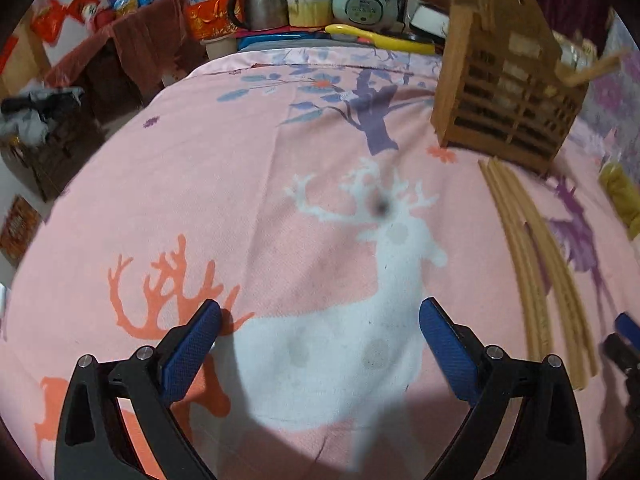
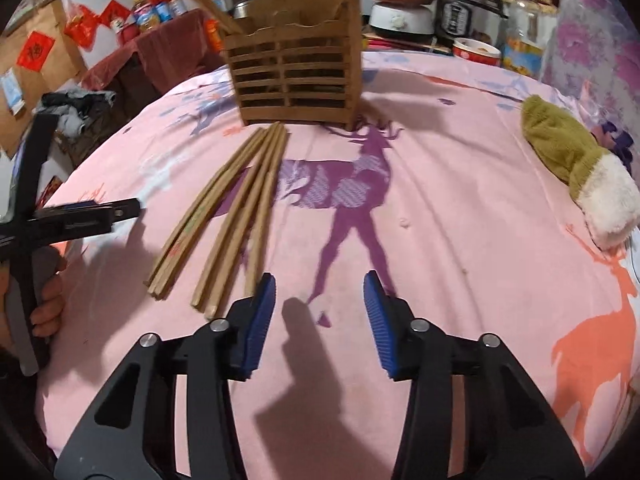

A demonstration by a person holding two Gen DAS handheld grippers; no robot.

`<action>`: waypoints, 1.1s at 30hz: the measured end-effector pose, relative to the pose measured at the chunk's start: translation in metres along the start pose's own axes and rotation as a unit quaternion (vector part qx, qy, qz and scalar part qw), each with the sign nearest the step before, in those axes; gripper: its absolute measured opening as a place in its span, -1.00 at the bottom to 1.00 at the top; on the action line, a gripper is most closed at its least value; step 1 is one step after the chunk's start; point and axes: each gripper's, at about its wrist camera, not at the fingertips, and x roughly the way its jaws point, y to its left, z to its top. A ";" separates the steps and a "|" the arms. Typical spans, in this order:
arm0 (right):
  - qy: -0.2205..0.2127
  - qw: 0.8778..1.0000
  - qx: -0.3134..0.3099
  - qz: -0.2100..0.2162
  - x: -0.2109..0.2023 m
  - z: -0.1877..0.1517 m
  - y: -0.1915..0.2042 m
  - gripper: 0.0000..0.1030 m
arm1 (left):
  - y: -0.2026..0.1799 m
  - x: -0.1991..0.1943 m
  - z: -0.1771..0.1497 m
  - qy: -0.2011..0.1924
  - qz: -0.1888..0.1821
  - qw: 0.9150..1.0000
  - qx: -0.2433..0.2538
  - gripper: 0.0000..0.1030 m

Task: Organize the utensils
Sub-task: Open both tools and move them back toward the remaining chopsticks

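The right gripper hangs low over a pink, deer-printed cloth, its blue pads parted with nothing between them and only bare fabric and their own shadow below. Just to the left of its left pad lie the near ends of a loose bundle of wooden chopsticks, flat on the cloth and fanning slightly toward this gripper. Their far tips reach to the foot of a slatted wooden utensil holder, which stands upright on the cloth with a few sticks already poking out of its top. To the right of the holder, well apart, lies an olive-green mitten with a white cuff.

The left gripper hovers over a white deer on the same cloth, its jaws spread wide and empty. From its view the chopsticks run along the right side, and the holder stands beyond them. A person's fingers wrap that gripper's handle at the left edge of the right-hand view. Behind the cloth's far edge crowd a kettle, a rice cooker and pots.
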 end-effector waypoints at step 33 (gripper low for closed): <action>0.005 1.000 0.025 0.008 0.002 0.007 -0.011 -0.43 | -0.071 -0.014 -0.018 -0.026 -0.108 0.984 0.140 0.89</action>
